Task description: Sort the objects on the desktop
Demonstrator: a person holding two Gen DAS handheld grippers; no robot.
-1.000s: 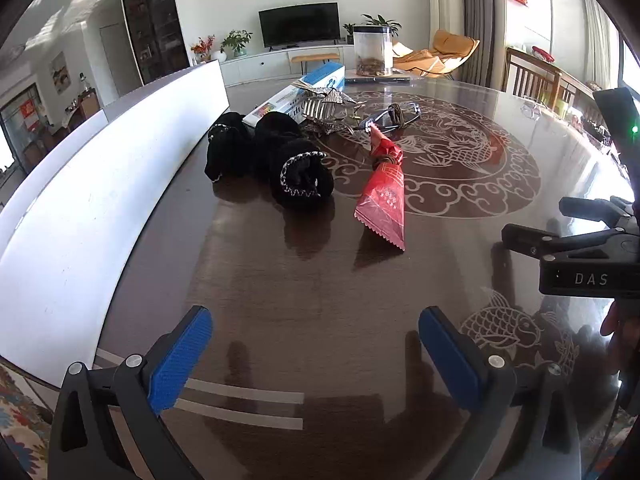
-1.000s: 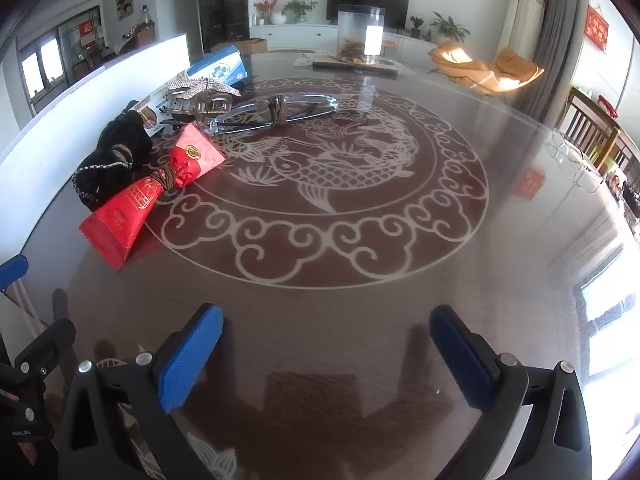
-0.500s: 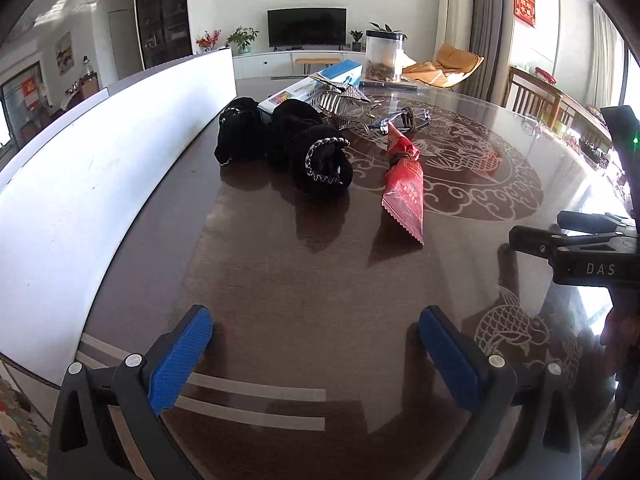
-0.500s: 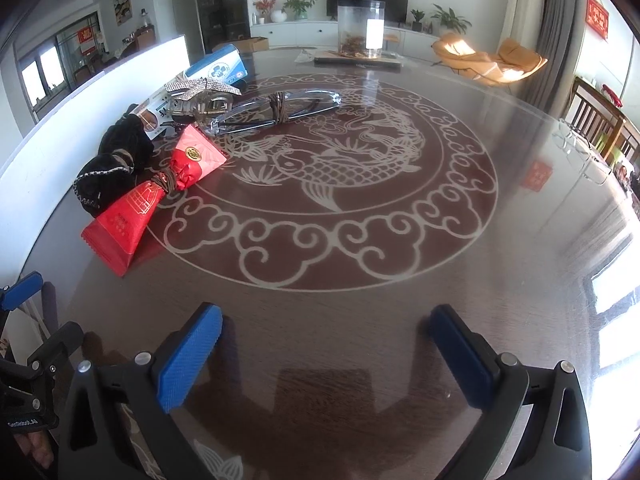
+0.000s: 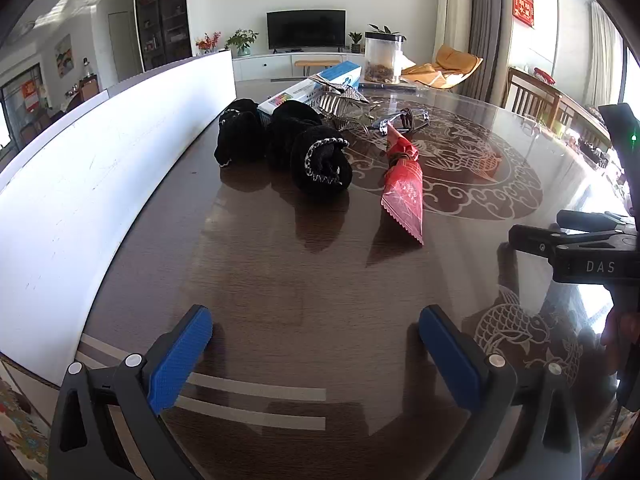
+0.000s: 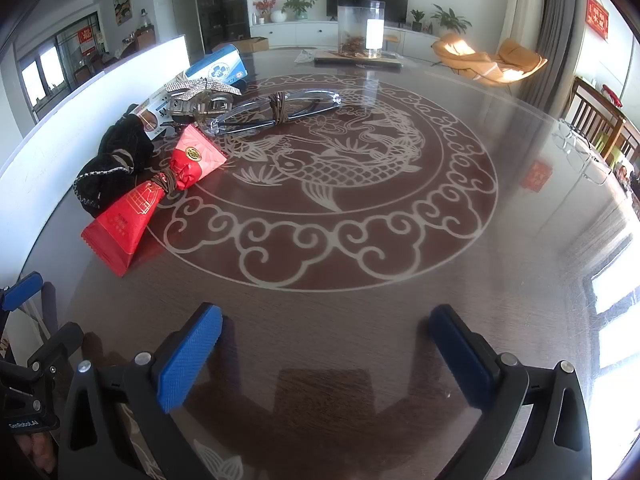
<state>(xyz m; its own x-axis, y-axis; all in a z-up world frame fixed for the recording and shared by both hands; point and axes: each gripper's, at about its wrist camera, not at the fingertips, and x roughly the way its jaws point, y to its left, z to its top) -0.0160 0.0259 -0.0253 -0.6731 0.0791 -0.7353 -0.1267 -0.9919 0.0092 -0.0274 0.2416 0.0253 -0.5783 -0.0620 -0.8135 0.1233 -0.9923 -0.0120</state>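
Note:
On the dark round table lie rolled black socks (image 5: pixel 320 162) (image 6: pixel 114 168), a red packet tied with cord (image 5: pixel 404 184) (image 6: pixel 152 196), glasses tied with a band (image 6: pixel 276 110) (image 5: pixel 400 119), a silver hair clip (image 6: pixel 200 94) (image 5: pixel 340 100) and a blue-and-white box (image 5: pixel 312 88) (image 6: pixel 218 68). My left gripper (image 5: pixel 316 344) is open near the table's front edge, well short of the socks. My right gripper (image 6: pixel 326 344) is open too, over bare table with nothing between its fingers. Its black body (image 5: pixel 576 252) shows at the right of the left wrist view.
A long white board (image 5: pixel 100 176) (image 6: pixel 72 120) runs along the table's left side. A clear jar (image 5: pixel 382 58) (image 6: pixel 360 28) stands on a flat dark tray at the far edge. Wooden chairs (image 5: pixel 536 98) stand to the right. The table (image 6: pixel 360 240) carries a fish pattern.
The left wrist view has swung slightly, bringing the socks and red packet more to the centre. The right wrist view has barely shifted. Both grippers stay open.

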